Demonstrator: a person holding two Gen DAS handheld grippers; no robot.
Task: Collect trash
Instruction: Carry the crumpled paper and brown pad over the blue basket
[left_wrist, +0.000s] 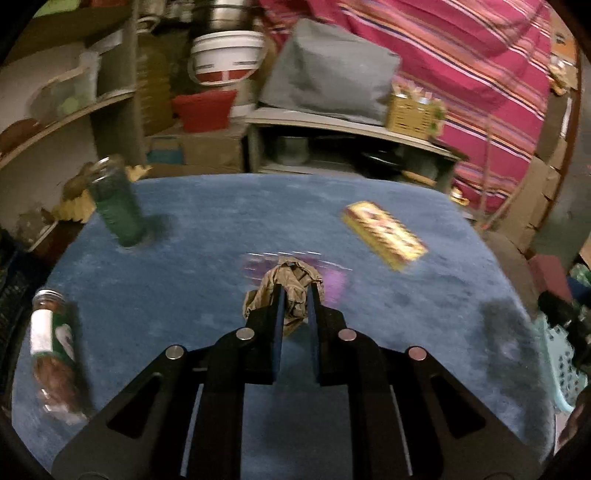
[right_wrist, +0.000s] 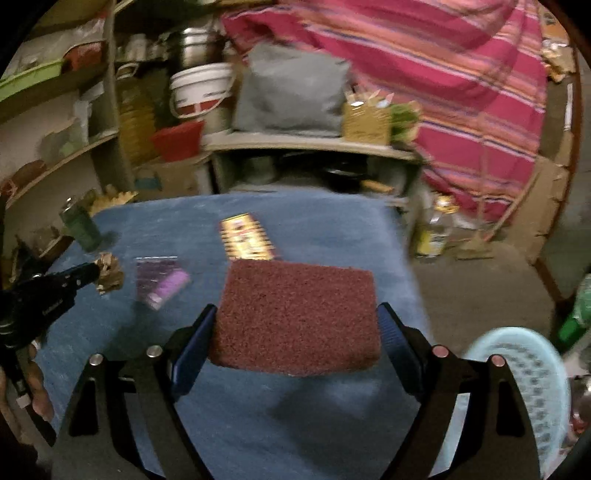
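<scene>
Right gripper (right_wrist: 297, 321) clamps maroon scouring pad (right_wrist: 297, 314); left gripper (left_wrist: 295, 291) pinches crumpled brown paper (left_wrist: 291, 295); labels unreadable.

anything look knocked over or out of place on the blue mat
Yes. A spice jar lies on its side near the mat's left edge, while the green jar stands upright. A purple wrapper and a yellow packet lie loose on the blue mat.
</scene>
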